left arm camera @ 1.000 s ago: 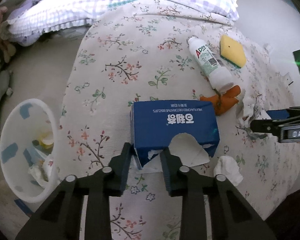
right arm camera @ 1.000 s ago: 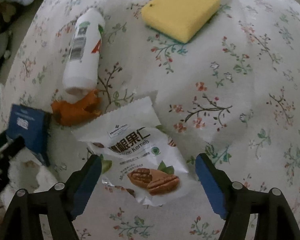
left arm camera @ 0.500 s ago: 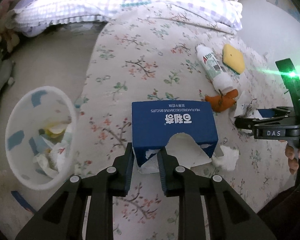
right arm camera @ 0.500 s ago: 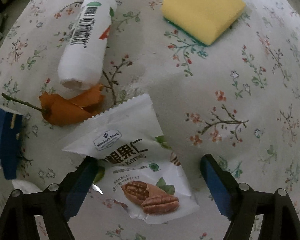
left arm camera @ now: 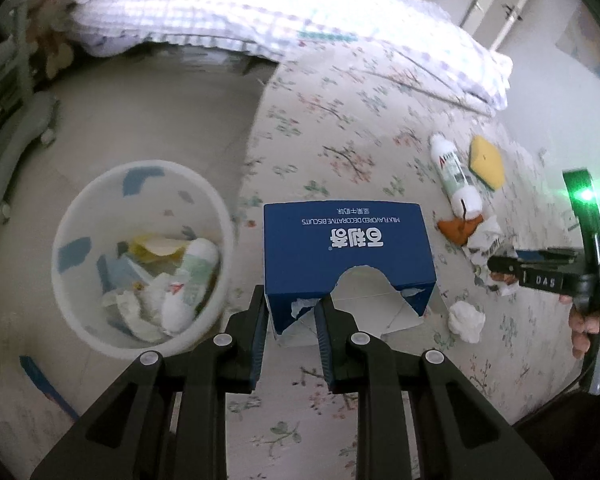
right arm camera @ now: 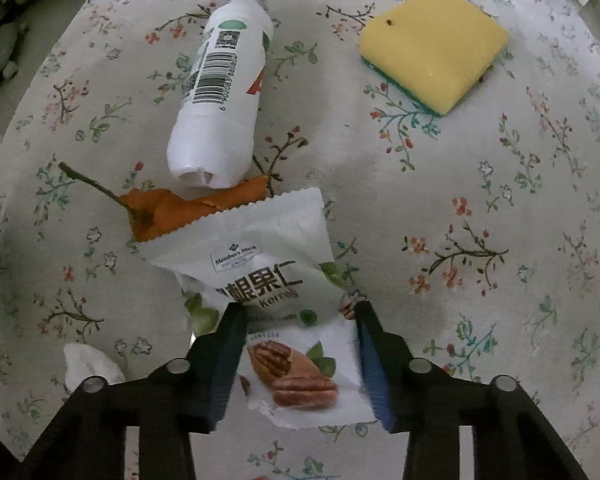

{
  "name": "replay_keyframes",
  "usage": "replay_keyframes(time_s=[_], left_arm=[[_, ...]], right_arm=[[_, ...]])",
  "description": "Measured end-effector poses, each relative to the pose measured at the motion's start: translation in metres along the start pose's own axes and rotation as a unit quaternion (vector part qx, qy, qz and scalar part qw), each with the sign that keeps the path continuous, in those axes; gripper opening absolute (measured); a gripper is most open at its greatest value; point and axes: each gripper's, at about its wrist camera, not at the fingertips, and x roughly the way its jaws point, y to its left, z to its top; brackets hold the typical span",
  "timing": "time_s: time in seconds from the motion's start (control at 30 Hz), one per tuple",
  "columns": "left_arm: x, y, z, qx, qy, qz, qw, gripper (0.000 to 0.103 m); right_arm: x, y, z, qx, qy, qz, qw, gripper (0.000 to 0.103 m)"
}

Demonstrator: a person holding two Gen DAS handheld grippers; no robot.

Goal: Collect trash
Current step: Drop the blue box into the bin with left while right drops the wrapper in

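Note:
My left gripper (left arm camera: 292,300) is shut on the torn lower edge of a blue biscuit box (left arm camera: 340,248), which hangs above the edge of the floral bed beside the white trash bin (left arm camera: 148,176). In the right wrist view my right gripper (right arm camera: 299,312) points straight down over a white pecan packet (right arm camera: 260,248). Its jaws are closing, and both pads press the packet's sides so that it buckles between them. The left wrist view shows the right gripper (left arm camera: 496,266) from the side, held by a hand, at the far right.
A white bottle (right arm camera: 220,96), an orange peel (right arm camera: 164,216) and a yellow sponge (right arm camera: 432,44) lie on the floral bedspread beyond the packet. A crumpled tissue (left arm camera: 466,320) lies near the box. The bin holds paper, a bottle and wrappers. A checked pillow lies at the bed's far end.
The left gripper has carried the blue box up and left, so the bin now sits closer beside it. The right jaws have come in from wide apart onto the pecan packet.

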Motion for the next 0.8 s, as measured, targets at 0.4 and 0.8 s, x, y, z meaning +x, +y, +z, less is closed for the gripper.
replay_keyframes(time_s=[0.4,0.8], left_arm=[[-0.024,0.061,0.007,-0.085,-0.031,0.006,0.9959,0.024],[-0.030,0.099,0.002,-0.128,-0.040,0.025,0.9907,0.024]], right_arm=[[-0.032,0.022,0.015,-0.006,-0.026,0.006,1.000,0.018],[-0.039,0.020,0.012,-0.020,-0.055,0.040,0.997,0.009]])
